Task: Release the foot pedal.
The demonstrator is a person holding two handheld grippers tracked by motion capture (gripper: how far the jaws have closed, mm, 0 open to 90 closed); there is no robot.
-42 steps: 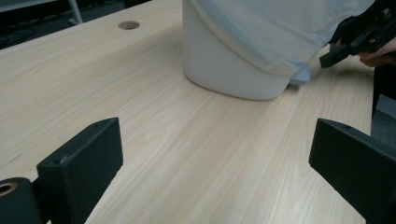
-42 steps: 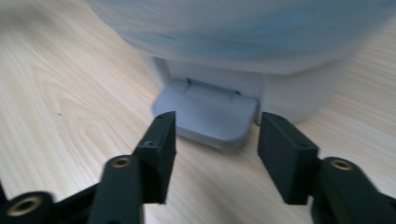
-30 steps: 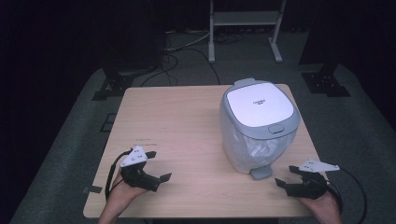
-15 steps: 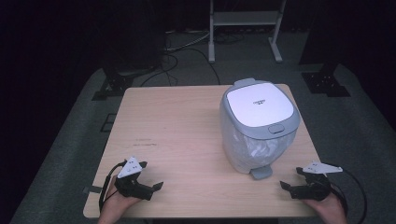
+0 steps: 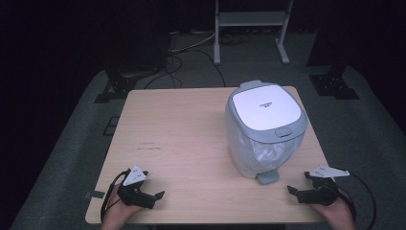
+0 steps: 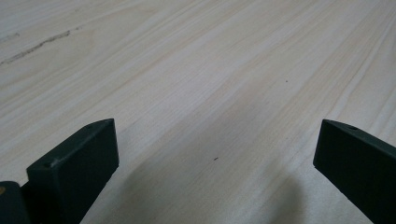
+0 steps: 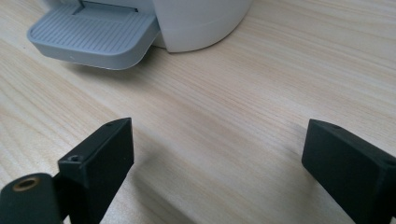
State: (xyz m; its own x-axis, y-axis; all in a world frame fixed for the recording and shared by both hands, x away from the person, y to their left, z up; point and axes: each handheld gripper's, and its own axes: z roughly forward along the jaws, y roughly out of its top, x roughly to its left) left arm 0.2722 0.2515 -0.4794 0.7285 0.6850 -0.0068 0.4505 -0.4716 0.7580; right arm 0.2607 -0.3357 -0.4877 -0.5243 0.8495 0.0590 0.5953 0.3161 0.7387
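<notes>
Pedal bin (image 5: 265, 129) upright at the table's (image 5: 182, 129) right-centre, lid down; its pedal (image 5: 267, 177) juts toward the near edge; right gripper (image 5: 306, 193), jaws wide and empty, lies just right of the pedal, likely the nearer; left gripper (image 5: 152, 195), also released, well apart.

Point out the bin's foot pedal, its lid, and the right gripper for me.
foot pedal (image 7: 91, 39), right gripper view, on its ribbed top face.
lid (image 5: 265, 106), high view, on its white centre panel.
right gripper (image 5: 298, 192), high view, midway between its open jaws.
</notes>
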